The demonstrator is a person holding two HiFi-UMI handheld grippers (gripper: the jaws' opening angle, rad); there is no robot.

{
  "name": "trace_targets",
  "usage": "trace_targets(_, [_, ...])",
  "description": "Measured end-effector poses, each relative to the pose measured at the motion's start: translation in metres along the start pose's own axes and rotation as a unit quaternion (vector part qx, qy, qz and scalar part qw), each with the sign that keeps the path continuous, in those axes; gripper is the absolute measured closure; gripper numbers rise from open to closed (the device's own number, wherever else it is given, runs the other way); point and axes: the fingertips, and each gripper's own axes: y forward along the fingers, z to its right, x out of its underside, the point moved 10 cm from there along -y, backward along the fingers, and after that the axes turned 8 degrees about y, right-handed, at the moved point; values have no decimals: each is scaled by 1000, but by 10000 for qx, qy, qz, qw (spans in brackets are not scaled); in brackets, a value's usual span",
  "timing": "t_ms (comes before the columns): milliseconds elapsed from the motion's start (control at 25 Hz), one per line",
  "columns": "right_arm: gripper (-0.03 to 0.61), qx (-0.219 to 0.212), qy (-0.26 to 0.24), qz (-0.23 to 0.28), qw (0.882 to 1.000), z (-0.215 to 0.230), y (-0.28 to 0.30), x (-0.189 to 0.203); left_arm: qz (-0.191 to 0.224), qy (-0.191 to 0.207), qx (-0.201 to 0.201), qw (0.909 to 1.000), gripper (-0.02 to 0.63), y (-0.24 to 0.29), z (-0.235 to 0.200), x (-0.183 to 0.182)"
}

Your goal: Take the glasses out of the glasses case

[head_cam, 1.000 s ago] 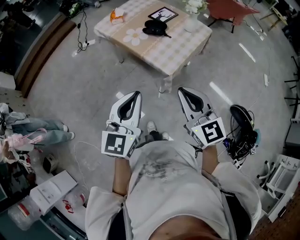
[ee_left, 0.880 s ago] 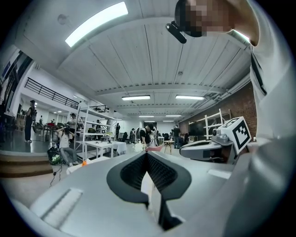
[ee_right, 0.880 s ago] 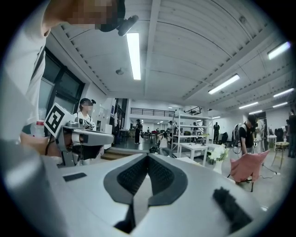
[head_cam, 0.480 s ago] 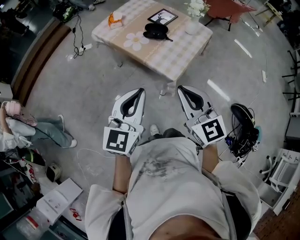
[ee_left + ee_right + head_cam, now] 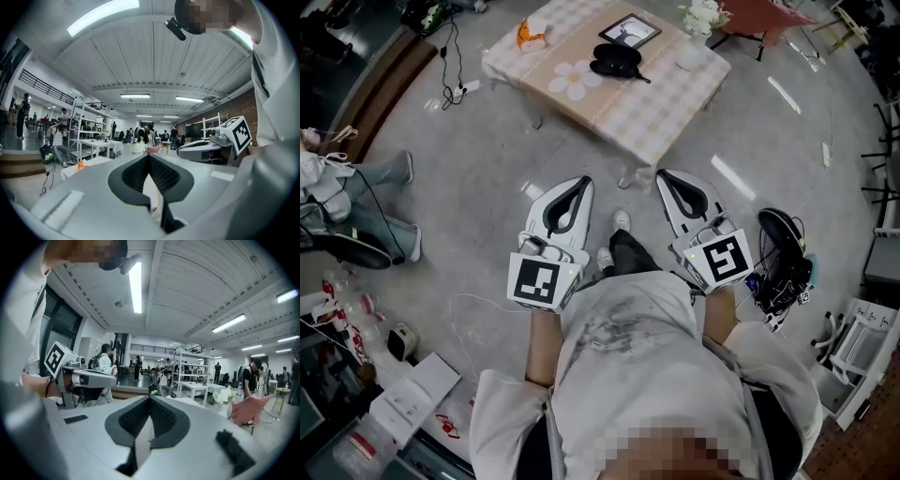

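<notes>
The black glasses case (image 5: 617, 61) lies shut on a low table (image 5: 661, 112) with a checked cloth, far ahead of both grippers. In the head view my left gripper (image 5: 578, 183) and right gripper (image 5: 666, 176) are held side by side in front of the person's body, pointing toward the table. Both are shut, with nothing between their jaws. The left gripper view shows its jaw tips (image 5: 149, 157) pressed together, and the right gripper view shows the same (image 5: 150, 399). The glasses themselves are not in sight.
On the table stand a picture frame (image 5: 630, 30), a white vase of flowers (image 5: 698, 23), an orange object (image 5: 532, 36) and a daisy-shaped mat (image 5: 574, 82). Cables and a black headset (image 5: 783, 253) lie on the floor at right, boxes and bags (image 5: 403, 394) at left.
The person has stepped toward the table, one foot now ahead between the grippers. The table sits slightly nearer. Both grippers stay shut and side by side.
</notes>
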Motion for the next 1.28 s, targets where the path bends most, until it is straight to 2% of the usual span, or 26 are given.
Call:
trace_targets(360, [561,-304,-39,49,9995,22,36,-6,-67,-17,-171,9998,606,28,-24,5])
trace_targets(1280, [561,-746,-4,119,9971,143,118,-26,-263,36,-494,9984,606,148,-69,-3])
